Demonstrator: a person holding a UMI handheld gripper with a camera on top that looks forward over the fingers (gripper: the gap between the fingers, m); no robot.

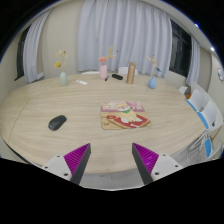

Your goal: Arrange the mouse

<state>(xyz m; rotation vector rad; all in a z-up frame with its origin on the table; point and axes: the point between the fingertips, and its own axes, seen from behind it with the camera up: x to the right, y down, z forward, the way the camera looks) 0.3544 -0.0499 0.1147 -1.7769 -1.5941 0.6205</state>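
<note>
The hand-held gripper (111,160) hangs spread and empty; the mouse (57,122) lies on the worktop (90,95) at ten o'clock; no writing is legible.

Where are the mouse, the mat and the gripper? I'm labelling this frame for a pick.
mouse (57,122): gripper view, middle of its dark top.
mat (126,117): gripper view, centre of its patterned surface.
gripper (112,160): gripper view, midway between its open fingertips.
</note>
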